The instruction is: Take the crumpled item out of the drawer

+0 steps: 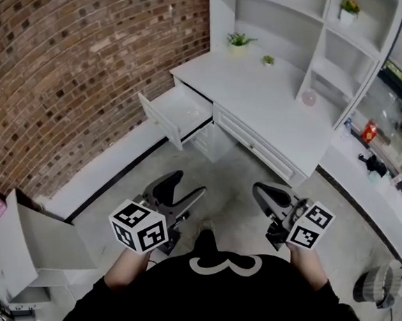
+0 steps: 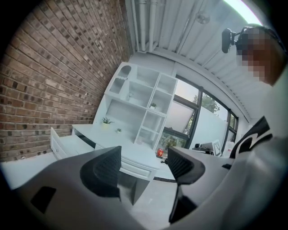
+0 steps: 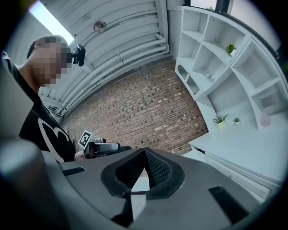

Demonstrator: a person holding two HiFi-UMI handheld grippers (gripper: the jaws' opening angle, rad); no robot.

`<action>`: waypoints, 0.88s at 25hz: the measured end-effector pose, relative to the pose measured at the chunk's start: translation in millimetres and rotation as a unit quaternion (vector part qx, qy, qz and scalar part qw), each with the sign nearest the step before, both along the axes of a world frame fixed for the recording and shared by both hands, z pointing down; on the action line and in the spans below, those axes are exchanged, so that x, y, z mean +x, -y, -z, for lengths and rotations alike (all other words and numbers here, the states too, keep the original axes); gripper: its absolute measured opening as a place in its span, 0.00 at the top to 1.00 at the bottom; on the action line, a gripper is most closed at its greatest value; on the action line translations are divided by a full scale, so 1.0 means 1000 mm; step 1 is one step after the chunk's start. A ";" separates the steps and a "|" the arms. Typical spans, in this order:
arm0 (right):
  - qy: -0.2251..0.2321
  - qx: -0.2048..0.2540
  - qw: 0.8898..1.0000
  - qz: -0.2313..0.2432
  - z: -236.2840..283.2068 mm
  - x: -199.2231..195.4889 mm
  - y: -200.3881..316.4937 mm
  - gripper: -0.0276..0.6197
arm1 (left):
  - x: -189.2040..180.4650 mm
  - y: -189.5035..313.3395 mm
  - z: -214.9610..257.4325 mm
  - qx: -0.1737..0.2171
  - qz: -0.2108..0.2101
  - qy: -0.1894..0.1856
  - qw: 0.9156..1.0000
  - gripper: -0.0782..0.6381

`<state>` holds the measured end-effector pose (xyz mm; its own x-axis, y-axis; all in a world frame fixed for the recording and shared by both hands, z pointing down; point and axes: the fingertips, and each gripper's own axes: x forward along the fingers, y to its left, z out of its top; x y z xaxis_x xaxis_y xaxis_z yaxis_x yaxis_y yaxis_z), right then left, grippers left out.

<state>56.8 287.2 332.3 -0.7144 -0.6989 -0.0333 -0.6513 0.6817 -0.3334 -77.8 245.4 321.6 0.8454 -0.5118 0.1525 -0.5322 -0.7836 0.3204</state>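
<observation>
Drawer at desk's left end open, no crumpled item visible inside. Left gripper spread wide, empty; right gripper pinched shut on nothing. Step closer, peek in before reaching.

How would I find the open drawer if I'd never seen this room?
Find the long white desk under the shelves. At its end nearest the brick wall, one drawer sticks out. It is the only one pulled open; the other drawers are shut.
</observation>
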 end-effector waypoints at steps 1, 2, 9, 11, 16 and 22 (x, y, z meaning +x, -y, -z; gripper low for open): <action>0.000 -0.004 1.000 0.000 -0.001 0.000 0.014 0.94 | 0.000 0.015 -0.002 -0.003 0.001 0.000 1.000 0.46; 0.000 -0.008 1.000 0.000 -0.002 -0.001 0.029 0.94 | 0.000 0.030 -0.003 -0.005 0.001 0.002 1.000 0.46; -0.010 -0.053 0.998 0.011 -0.019 -0.011 0.136 0.94 | -0.005 0.139 -0.025 -0.029 0.014 0.010 0.999 0.46; -0.015 -0.062 0.998 0.016 -0.022 -0.015 0.164 0.94 | -0.006 0.165 -0.031 -0.039 0.012 0.009 0.999 0.46; -0.029 -0.081 0.996 0.034 -0.031 -0.027 0.228 0.94 | -0.011 0.220 -0.038 -0.039 0.007 0.014 0.999 0.46; -0.048 -0.078 0.994 0.054 -0.032 -0.046 0.288 0.94 | -0.024 0.278 -0.052 -0.041 0.015 0.022 0.999 0.47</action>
<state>11.3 -0.9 364.2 -0.7807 -0.6087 0.1415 -0.6107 0.6950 -0.3796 -102.1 -32.3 373.1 0.8220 -0.5207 0.2307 -0.5693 -0.7400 0.3582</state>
